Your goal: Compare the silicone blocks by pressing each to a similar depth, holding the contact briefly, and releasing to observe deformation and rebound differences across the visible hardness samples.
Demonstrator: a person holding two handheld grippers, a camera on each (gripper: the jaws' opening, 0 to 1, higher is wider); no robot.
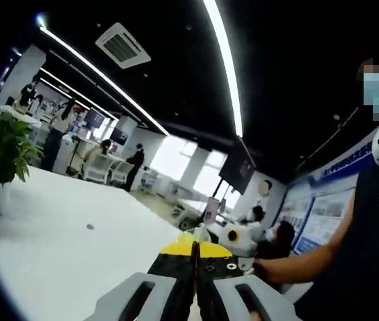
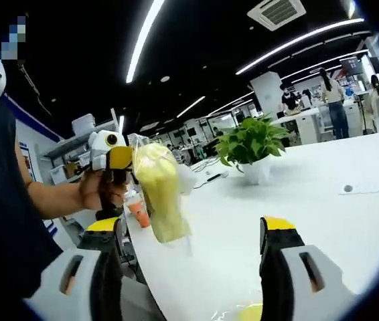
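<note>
My left gripper (image 1: 194,249) shows its yellow-tipped jaws pressed together. In the right gripper view that same left gripper (image 2: 119,158) comes in from the left, held by a hand (image 2: 99,190). A pale yellow soft piece (image 2: 159,194) in what looks like a clear wrapper hangs from it over the table edge. My right gripper (image 2: 191,224) stands wide open below and in front of that piece, with nothing between its jaws. Another bit of yellow (image 2: 250,313) peeks in at the bottom edge; what it is I cannot tell.
A white table (image 1: 62,254) (image 2: 323,200) carries a potted plant (image 1: 5,150) (image 2: 253,144) and a small dark dot (image 2: 348,188). An orange cup (image 2: 139,212) stands near the table's edge. A person in a dark shirt (image 1: 370,234) stands close. Desks and people fill the office behind.
</note>
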